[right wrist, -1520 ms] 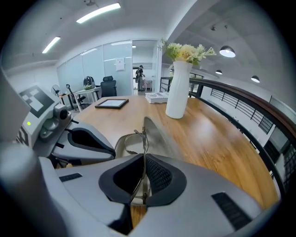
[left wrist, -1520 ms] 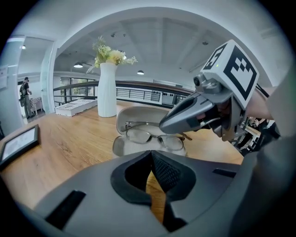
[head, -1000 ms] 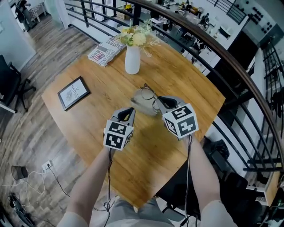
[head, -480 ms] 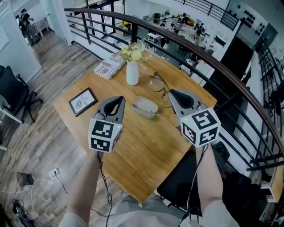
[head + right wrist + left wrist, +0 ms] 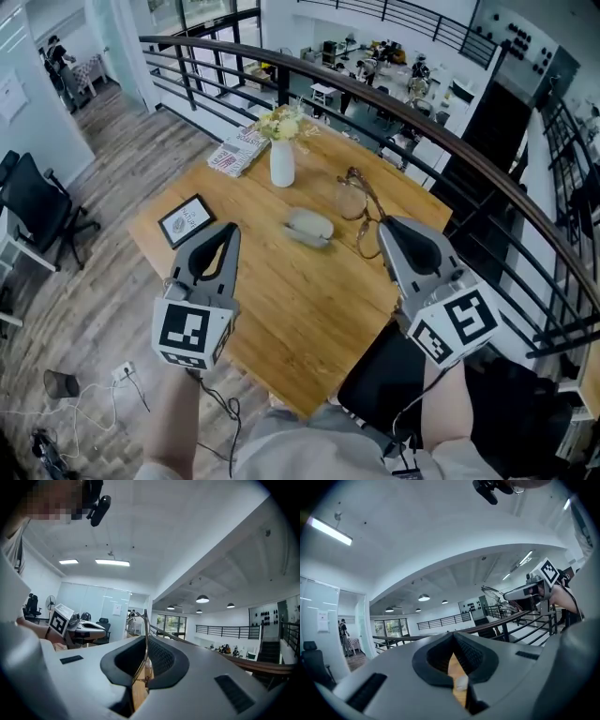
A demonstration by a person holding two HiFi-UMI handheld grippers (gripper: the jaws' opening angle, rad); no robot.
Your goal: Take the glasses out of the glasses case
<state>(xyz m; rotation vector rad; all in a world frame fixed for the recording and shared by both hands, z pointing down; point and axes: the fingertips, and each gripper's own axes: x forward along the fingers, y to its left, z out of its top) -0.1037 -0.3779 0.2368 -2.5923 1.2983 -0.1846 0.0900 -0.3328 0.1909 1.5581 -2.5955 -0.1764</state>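
Head view shows the glasses point(image 5: 352, 199) held high above the table point(image 5: 309, 309), gripped by one temple in the clenched right gripper point(image 5: 384, 223); in the right gripper view the thin arm is seen pinched between its jaws. The case point(image 5: 308, 226) lies on the table near the vase point(image 5: 281, 161), well apart from the glasses. The left gripper point(image 5: 232, 228) is closed on nothing, its jaws meeting at the tips. The removal step is judged done; next, a gentle lowering of the glasses onto bare wood beside the case is called for, then a release
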